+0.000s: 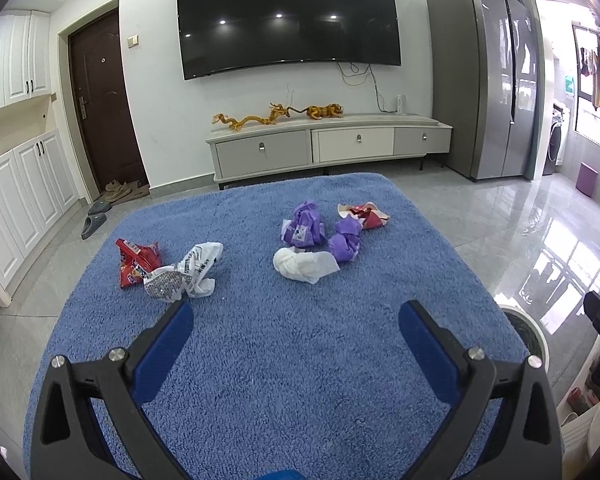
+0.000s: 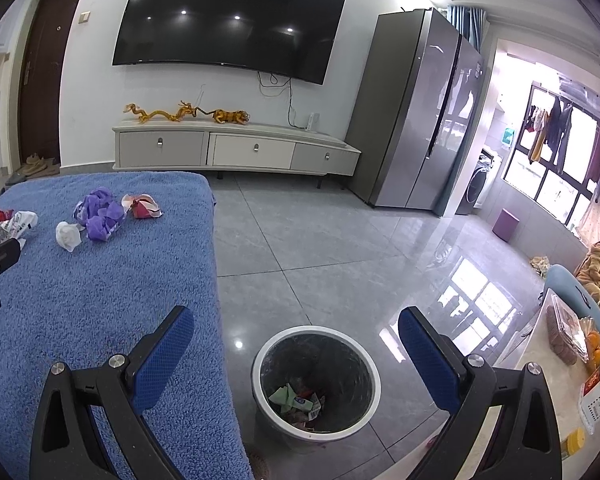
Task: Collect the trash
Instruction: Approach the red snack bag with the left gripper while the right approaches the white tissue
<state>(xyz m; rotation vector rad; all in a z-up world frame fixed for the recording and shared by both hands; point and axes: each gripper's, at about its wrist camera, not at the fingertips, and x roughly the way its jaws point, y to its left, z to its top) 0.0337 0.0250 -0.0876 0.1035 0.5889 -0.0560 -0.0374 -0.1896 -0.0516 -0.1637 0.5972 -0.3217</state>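
Note:
Several pieces of trash lie on the blue towel-covered table (image 1: 284, 360): a red snack wrapper (image 1: 136, 262), a white printed wrapper (image 1: 184, 278), a white tissue wad (image 1: 302, 265), two purple wrappers (image 1: 304, 225) (image 1: 345, 240) and a red-and-pink wrapper (image 1: 366, 214). My left gripper (image 1: 296, 318) is open and empty above the table, short of the trash. My right gripper (image 2: 296, 328) is open and empty above the white-rimmed trash bin (image 2: 316, 380) on the floor, which holds several scraps. The trash also shows at the left of the right wrist view (image 2: 100, 216).
A TV cabinet (image 1: 328, 144) with dragon and tiger figures stands against the far wall under a TV. A grey fridge (image 1: 488, 92) is at the right. A side table with food containers (image 2: 568, 344) is right of the bin. A person (image 2: 598, 260) sits far right.

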